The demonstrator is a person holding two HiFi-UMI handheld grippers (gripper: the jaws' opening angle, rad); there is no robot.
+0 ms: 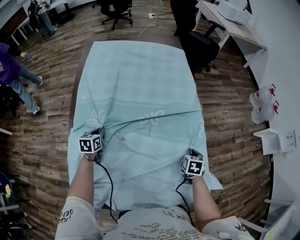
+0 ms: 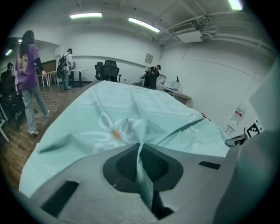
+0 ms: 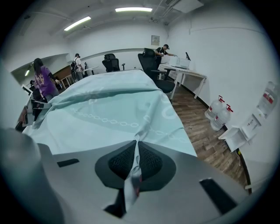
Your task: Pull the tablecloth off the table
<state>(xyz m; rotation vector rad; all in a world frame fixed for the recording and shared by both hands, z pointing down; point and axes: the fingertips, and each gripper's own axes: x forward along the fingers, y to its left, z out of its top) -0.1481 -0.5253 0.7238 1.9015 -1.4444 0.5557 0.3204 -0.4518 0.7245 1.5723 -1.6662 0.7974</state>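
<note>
A pale green tablecloth (image 1: pixel 138 93) with white flower prints covers a long table and hangs over its near end. My left gripper (image 1: pixel 93 136) is shut on a pinched fold of the tablecloth (image 2: pixel 142 175) near the left front. My right gripper (image 1: pixel 192 157) is shut on another fold of the tablecloth (image 3: pixel 133 175) near the right front edge. Creases run from both grips across the cloth. In each gripper view a thin ridge of fabric stands squeezed between the jaws.
Wooden floor surrounds the table. An office chair (image 1: pixel 201 47) stands at the far right of the table, beside a desk (image 1: pixel 229 23). Water jugs (image 1: pixel 262 105) sit by the right wall. A person in purple (image 1: pixel 14 79) stands at the left; another chair (image 1: pixel 117 11) is farther back.
</note>
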